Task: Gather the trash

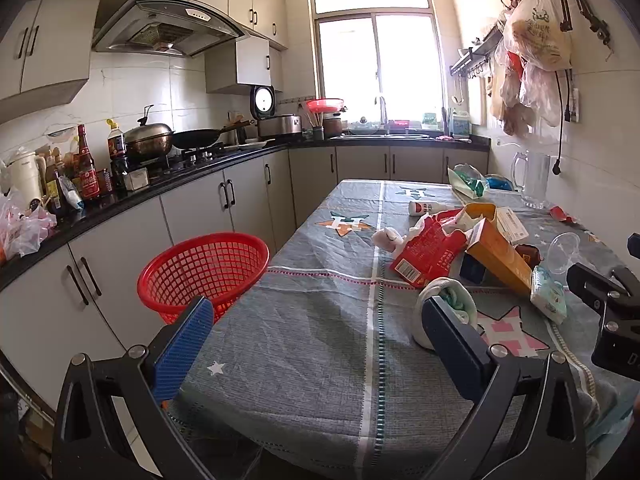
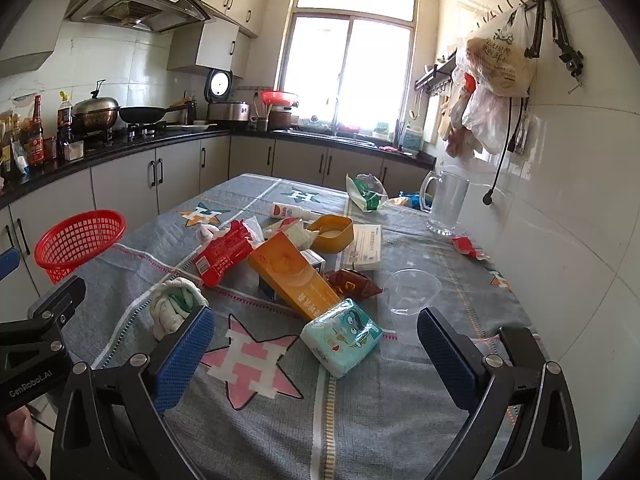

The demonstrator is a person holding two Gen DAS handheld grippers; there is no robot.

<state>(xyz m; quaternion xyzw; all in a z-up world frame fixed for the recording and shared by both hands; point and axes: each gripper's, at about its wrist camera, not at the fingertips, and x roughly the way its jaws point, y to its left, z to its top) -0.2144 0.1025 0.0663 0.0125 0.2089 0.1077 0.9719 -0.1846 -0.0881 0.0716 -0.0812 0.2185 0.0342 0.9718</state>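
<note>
On the bench (image 2: 400, 420) trash sits piled at twelve o'clock; both hand-held grippers, left (image 1: 316, 344) and right (image 2: 316, 344), hang released, grasping nothing. Red basket (image 1: 202, 270) waits at nine o'clock for it.

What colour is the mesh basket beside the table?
Red. The basket shows best in the left wrist view, at the table's left edge.

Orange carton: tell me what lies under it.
The orange carton leans tilted on a small blue-and-white box, its low end by the tissue pack. What lies further beneath is covered.
</note>
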